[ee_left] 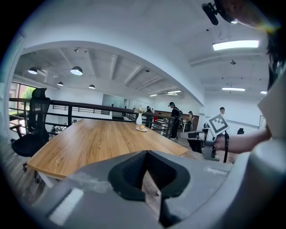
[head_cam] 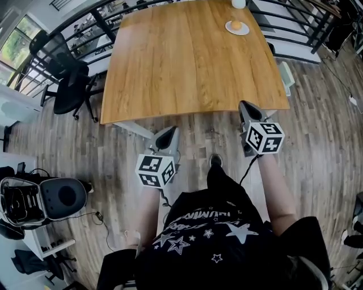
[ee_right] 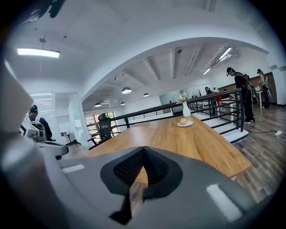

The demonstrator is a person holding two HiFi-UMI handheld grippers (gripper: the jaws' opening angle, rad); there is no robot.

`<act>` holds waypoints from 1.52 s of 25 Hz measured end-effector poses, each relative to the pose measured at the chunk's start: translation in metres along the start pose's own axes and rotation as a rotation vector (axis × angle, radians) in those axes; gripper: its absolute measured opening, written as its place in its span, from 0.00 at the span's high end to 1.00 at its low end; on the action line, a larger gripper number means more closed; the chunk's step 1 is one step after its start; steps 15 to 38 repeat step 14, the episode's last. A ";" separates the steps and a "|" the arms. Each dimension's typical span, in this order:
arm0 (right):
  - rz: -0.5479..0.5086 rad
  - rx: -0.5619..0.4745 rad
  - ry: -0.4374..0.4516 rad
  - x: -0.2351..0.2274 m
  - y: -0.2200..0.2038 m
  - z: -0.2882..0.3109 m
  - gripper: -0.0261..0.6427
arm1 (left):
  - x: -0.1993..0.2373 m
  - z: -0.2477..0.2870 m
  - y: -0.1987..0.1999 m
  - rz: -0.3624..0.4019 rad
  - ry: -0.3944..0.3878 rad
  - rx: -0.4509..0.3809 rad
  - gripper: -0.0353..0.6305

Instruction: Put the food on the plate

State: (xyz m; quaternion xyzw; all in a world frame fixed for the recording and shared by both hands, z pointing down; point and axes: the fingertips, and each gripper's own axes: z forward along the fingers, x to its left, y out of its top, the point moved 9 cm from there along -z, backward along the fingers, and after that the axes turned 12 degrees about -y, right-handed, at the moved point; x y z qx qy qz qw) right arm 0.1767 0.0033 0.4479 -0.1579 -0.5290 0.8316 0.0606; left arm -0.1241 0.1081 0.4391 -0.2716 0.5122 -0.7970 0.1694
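Both grippers hung short of the surface, with the food at its far end.

The left gripper [head_cam: 167,135] and right gripper [head_cam: 248,109] pointed forward and slightly down over the floor, near the wooden surface [head_cam: 187,62] but not over it. Each had its fingers pressed together on nothing, probably because nothing was in reach. The round orange food [head_cam: 236,25] already sat on a small white plate [head_cam: 244,31] near the far edge, just beside a white vase [head_cam: 239,3]. It was well apart from both grippers, so either the task looked done or a long reach remained. An office chair [head_cam: 68,79] stood at the left.
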 end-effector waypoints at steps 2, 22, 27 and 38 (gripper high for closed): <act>-0.008 0.013 0.009 0.000 -0.002 -0.004 0.96 | -0.004 -0.003 -0.002 -0.010 0.010 -0.006 0.95; -0.013 0.020 0.021 0.125 -0.107 -0.168 0.96 | -0.061 -0.202 -0.094 -0.006 0.015 -0.035 0.95; -0.013 0.020 0.021 0.125 -0.107 -0.168 0.96 | -0.061 -0.202 -0.094 -0.006 0.015 -0.035 0.95; -0.013 0.020 0.021 0.125 -0.107 -0.168 0.96 | -0.061 -0.202 -0.094 -0.006 0.015 -0.035 0.95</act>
